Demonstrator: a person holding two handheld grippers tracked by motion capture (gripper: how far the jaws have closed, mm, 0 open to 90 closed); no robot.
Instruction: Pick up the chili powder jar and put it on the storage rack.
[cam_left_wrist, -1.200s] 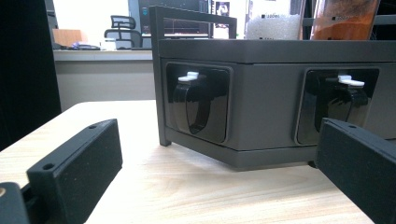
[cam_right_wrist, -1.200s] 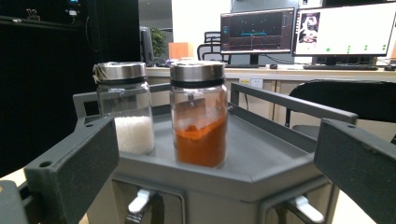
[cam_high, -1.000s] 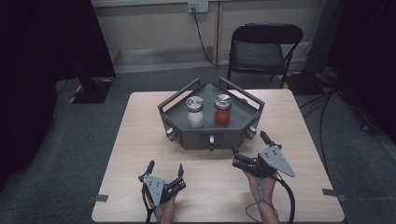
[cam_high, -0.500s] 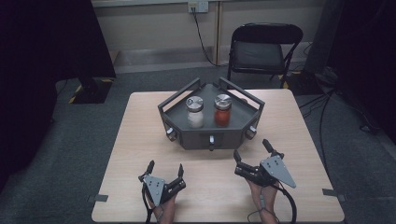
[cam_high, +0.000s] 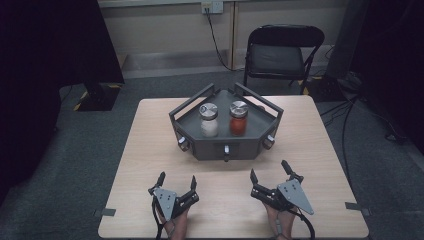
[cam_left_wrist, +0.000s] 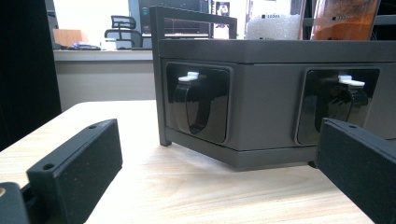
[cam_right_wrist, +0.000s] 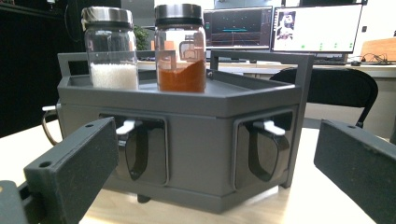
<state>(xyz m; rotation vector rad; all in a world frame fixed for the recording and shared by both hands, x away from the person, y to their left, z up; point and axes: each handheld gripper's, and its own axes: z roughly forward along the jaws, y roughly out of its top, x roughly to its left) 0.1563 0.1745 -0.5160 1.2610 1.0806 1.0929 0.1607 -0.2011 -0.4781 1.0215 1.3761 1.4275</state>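
Both tools rest spread apart, grasping nothing — left tool (cam_high: 172, 186), right tool (cam_high: 271, 175). The grey rack (cam_high: 200, 145) sits straight ahead of them on the desk (cam_high: 150, 150) — the right tool somewhat nearer its front face.

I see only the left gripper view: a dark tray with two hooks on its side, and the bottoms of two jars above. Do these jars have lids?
Observer: Yes. The white jar and the red jar both carry silver lids.
Operator: Where are the right tongs?
Observer: The right tongs are open above the table, facing the tray and apart from it.
Operator: What stands behind the table?
Observer: A black folding chair.
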